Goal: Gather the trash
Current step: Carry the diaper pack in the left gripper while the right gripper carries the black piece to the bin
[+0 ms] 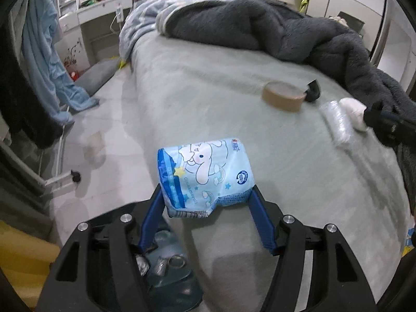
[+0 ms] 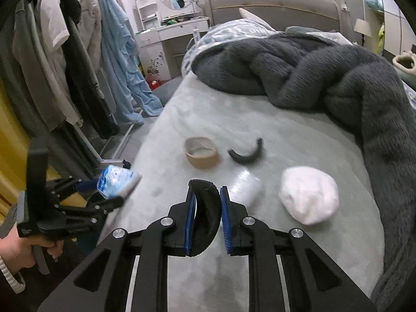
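Left wrist view: my left gripper (image 1: 206, 200) is clamped on the blue cartoon wrapper (image 1: 205, 175), lifted off the bed (image 1: 208, 104) at its near-left corner. A bin (image 1: 171, 273) with trash sits below; the next move looks like a release into it.

Right wrist view: my right gripper (image 2: 206, 200) pinches a curved black piece (image 2: 205, 218) above the bed's near edge. Tape core (image 2: 201, 156), second black strip (image 2: 247, 153), plastic roll (image 2: 247, 188) and white wad (image 2: 309, 197) wait mid-bed.
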The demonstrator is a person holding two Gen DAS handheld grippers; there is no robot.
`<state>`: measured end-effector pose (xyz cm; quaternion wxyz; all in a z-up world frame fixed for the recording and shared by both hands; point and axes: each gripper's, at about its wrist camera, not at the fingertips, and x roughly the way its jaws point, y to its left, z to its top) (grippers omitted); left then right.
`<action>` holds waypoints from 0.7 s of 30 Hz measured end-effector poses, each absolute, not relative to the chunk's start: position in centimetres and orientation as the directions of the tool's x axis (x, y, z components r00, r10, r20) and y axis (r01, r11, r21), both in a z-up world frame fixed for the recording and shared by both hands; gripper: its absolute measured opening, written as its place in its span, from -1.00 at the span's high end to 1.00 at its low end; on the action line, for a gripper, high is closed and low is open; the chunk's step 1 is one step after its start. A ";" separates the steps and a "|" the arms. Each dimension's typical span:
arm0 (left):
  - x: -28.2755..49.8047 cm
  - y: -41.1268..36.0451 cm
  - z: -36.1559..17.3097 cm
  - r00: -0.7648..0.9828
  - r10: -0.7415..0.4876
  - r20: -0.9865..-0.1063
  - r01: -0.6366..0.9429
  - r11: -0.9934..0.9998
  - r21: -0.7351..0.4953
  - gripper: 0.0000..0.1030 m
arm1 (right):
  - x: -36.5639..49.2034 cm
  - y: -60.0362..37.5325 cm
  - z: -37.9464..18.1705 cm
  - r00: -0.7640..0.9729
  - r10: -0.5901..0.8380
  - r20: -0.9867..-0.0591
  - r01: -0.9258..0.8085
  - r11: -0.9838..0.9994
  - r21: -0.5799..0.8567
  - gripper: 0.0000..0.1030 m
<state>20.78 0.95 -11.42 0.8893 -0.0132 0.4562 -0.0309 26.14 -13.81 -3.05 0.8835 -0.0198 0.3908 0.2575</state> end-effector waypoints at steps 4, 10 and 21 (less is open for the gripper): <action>20.2 2.9 -11.3 0.587 -0.073 -0.806 0.015 0.997 -0.080 -0.29 | 26.1 -11.6 -2.5 0.553 0.455 -0.697 -0.498 0.852 0.161 0.64; 19.5 4.8 -11.0 0.586 -0.061 -0.808 -0.017 0.996 -0.088 -0.28 | 25.5 -7.5 -1.5 0.530 0.488 -0.693 -0.557 0.817 0.150 0.64; 18.7 9.1 -12.3 0.510 -0.027 -0.860 -0.104 0.990 -0.092 -0.27 | 25.5 -2.5 -1.6 0.474 0.518 -0.712 -0.612 0.775 0.156 0.64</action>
